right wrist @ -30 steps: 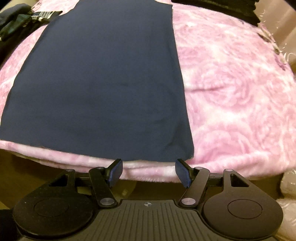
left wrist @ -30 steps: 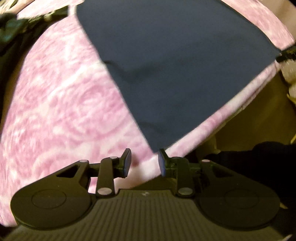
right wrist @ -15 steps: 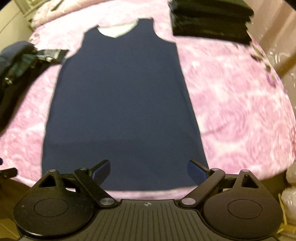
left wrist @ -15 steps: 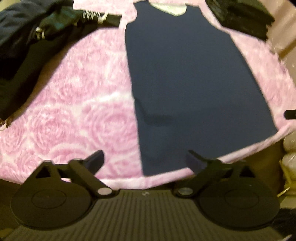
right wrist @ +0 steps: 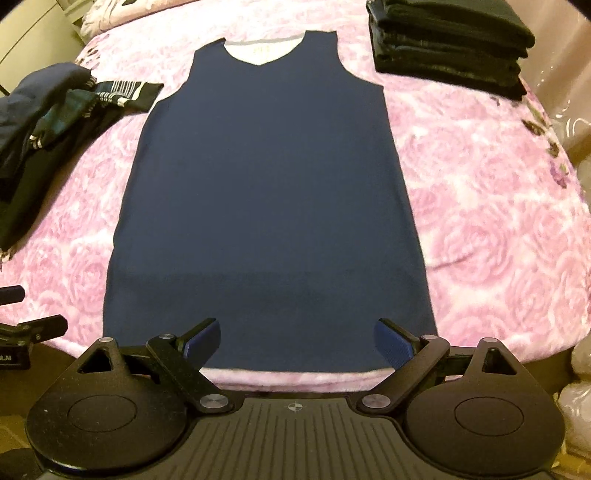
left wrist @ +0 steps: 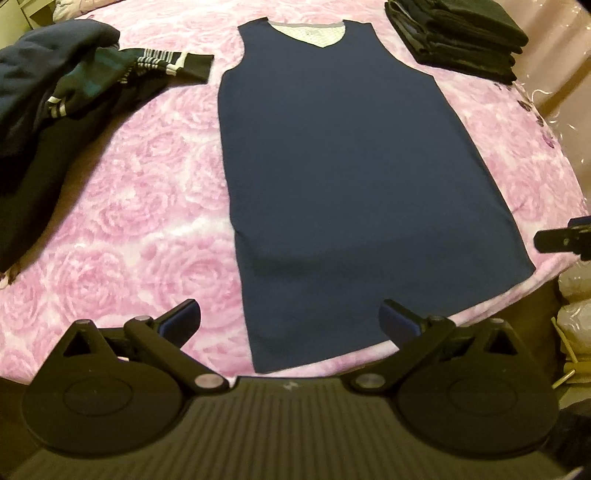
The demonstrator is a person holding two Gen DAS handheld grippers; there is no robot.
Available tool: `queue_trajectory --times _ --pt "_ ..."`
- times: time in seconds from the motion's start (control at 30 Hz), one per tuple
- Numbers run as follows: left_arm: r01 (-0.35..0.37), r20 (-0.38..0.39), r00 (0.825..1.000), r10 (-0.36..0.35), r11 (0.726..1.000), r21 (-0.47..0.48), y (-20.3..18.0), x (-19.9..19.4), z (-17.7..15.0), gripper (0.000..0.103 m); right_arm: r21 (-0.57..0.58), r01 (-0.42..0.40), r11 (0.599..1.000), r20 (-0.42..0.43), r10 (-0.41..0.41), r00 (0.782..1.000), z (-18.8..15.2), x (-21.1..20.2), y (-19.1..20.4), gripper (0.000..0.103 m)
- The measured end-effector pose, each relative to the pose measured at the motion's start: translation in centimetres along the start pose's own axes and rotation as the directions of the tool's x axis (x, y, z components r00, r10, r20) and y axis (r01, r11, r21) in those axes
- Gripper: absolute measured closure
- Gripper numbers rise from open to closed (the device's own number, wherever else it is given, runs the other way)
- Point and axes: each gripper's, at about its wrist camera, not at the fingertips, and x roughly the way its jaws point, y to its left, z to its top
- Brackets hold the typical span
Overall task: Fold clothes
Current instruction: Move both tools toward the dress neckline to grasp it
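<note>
A navy sleeveless top (left wrist: 351, 166) (right wrist: 269, 184) lies flat on the pink rose-patterned blanket (left wrist: 147, 221) (right wrist: 480, 203), neck at the far end, hem at the near edge. My left gripper (left wrist: 290, 317) hovers above the hem's left corner, its jaws opening wide and nothing between the pads. My right gripper (right wrist: 297, 334) hangs open over the middle of the hem, also holding nothing. Each tool shows at the edge of the other's view: the right one (left wrist: 561, 240), the left one (right wrist: 26, 332).
A stack of folded dark clothes (left wrist: 458, 33) (right wrist: 450, 44) sits at the far right of the blanket. A loose pile of dark garments (left wrist: 55, 92) (right wrist: 48, 118) lies at the left. Clear plastic bags (right wrist: 580, 369) stand off the bed's right side.
Both grippers let go of the hem corners, spread wide and rose away from the bed, so the whole top now shows. The top lies still.
</note>
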Motion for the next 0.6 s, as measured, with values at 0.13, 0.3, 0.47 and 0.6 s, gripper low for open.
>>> queue_trajectory --times 0.13,0.3,0.47,0.6 --pt "0.004 -0.001 1.000 -0.004 1.000 0.010 -0.4 0.1 -0.1 0.002 -0.004 0.006 1.000 -0.005 -0.006 1.000 -0.2 0.0 0.0 0.010" --pt "0.004 -0.001 1.000 -0.004 1.000 -0.005 0.1 0.1 -0.4 0.002 -0.017 0.004 1.000 -0.013 -0.004 1.000 0.1 0.5 0.6 0.010" --pt "0.016 -0.003 1.000 -0.016 1.000 -0.018 1.6 0.4 0.9 0.002 -0.074 -0.018 0.997 0.059 0.023 0.998 2.2 -0.1 1.4 0.010" --pt "0.002 0.061 0.998 -0.005 0.999 0.038 3.2 1.0 5.2 0.003 -0.216 -0.016 0.976 0.148 0.049 0.988 7.3 -0.3 1.2 0.010"
